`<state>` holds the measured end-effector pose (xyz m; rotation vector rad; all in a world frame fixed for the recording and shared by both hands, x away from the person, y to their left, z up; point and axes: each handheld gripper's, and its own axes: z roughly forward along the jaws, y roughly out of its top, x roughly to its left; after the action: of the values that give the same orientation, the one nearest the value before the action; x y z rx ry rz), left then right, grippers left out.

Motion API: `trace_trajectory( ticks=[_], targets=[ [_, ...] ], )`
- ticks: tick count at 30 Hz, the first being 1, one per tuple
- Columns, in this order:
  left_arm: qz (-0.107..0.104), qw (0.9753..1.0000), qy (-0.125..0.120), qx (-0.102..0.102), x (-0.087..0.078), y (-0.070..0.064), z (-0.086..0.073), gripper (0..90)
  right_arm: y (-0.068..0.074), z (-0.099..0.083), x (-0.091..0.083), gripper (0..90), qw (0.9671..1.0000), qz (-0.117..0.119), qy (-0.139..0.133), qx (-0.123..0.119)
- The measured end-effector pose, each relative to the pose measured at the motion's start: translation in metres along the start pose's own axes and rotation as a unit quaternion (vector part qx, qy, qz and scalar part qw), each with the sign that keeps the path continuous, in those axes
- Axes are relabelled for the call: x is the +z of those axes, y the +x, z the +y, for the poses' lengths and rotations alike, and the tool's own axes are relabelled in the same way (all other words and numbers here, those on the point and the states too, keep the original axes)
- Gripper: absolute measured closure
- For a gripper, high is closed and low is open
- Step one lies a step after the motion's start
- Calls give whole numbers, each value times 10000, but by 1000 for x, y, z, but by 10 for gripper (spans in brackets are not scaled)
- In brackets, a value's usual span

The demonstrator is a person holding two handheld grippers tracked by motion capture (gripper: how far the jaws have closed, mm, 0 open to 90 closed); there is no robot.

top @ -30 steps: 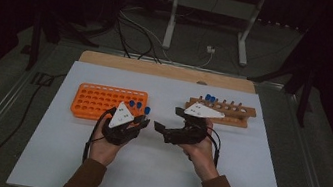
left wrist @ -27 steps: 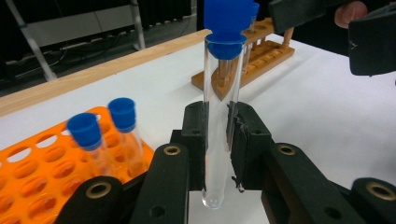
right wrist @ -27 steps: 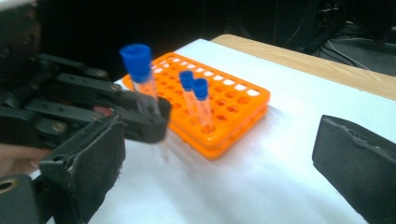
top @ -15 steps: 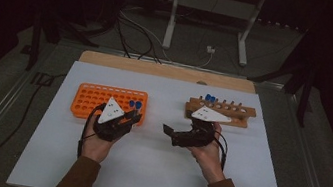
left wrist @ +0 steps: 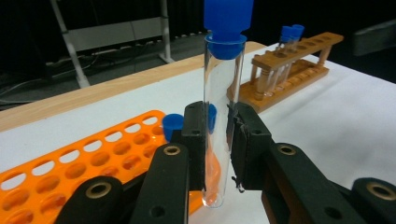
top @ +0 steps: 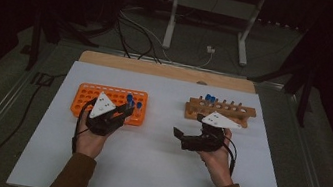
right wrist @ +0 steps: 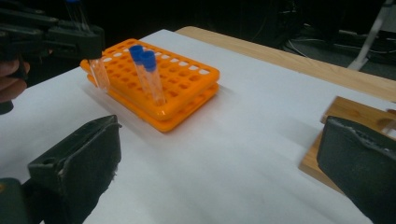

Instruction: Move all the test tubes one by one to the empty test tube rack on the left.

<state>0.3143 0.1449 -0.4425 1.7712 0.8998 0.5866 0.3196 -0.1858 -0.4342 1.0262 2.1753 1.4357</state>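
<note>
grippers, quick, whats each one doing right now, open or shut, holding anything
Left gripper: shut on a blue-capped test tube, held upright beside the orange rack.
Right gripper: open, jaws wide apart, holding nothing.

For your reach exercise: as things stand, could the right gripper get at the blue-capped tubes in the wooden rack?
Probably yes. The right gripper stands open and holds nothing, and the wooden rack lies just beyond that hand, with bare white table around. But its jaws point left, away from the blue-capped tubes, so it must turn first.
</note>
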Motion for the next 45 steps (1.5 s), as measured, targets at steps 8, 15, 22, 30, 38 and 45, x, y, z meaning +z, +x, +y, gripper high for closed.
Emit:
trace_trajectory(
  ticks=[8, 15, 22, 30, 38, 45],
  targets=[
    [187, 9998, 25, 28, 9, 7, -3, 779, -9, -7, -12, 0, 9999, -115, -17, 25],
    [324, 9995, 36, -11, 13, 13, -6, 778, -16, -13, -22, 0, 9997, -222, -21, 56],
    [418, 9991, 40, -74, 16, 18, -8, 778, -24, -17, -31, 0, 9995, -302, -77, 94],
    [479, 9987, 102, -150, 23, 23, -12, 777, -30, -20, -37, 0, 9991, -343, -212, 119],
    [508, 9981, 218, -262, 31, 28, -20, 777, -35, -22, -43, 0, 9987, -393, -269, 186],
    [530, 9977, 321, -281, 36, 30, -24, 775, -35, -22, -43, 0, 9988, -378, -272, 170]
  ],
)
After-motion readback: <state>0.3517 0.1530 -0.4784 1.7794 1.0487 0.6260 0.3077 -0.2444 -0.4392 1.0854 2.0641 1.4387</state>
